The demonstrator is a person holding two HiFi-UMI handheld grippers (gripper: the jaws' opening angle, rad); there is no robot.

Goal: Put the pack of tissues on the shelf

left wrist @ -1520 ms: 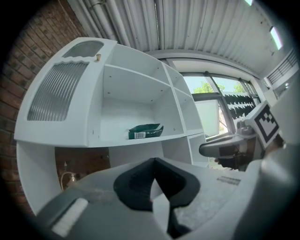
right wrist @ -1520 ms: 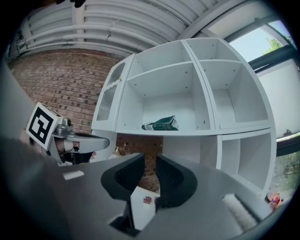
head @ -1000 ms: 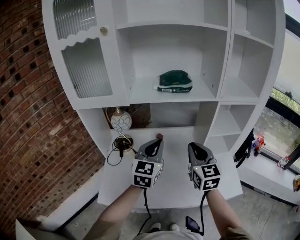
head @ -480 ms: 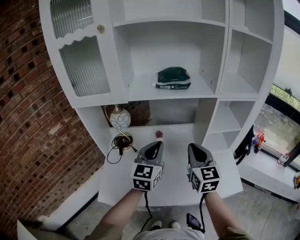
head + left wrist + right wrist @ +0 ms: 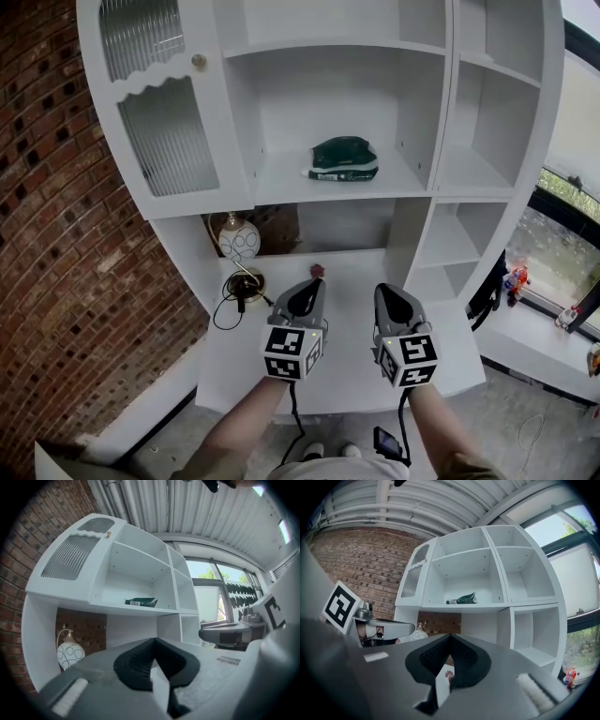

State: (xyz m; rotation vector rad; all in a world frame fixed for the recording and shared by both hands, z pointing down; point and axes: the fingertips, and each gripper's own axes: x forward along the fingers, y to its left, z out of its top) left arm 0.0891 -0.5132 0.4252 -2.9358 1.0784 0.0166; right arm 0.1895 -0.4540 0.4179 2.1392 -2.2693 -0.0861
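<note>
The pack of tissues (image 5: 344, 158) lies on the white middle shelf (image 5: 281, 185). The left hand-held gripper (image 5: 312, 283) and right hand-held gripper (image 5: 386, 292) hover over the desk (image 5: 349, 380), jaws closed tight, holding nothing

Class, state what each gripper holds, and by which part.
Nothing: left gripper and right gripper are shut and empty; the tissue pack lies on the shelf.

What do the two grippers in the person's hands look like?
Both the left gripper and the right gripper have grey pointed jaws lined with black ribbed pads. At the back each carries a white cube with black square markers. A dark cable hangs from each. The forearms show no sleeves.
</note>
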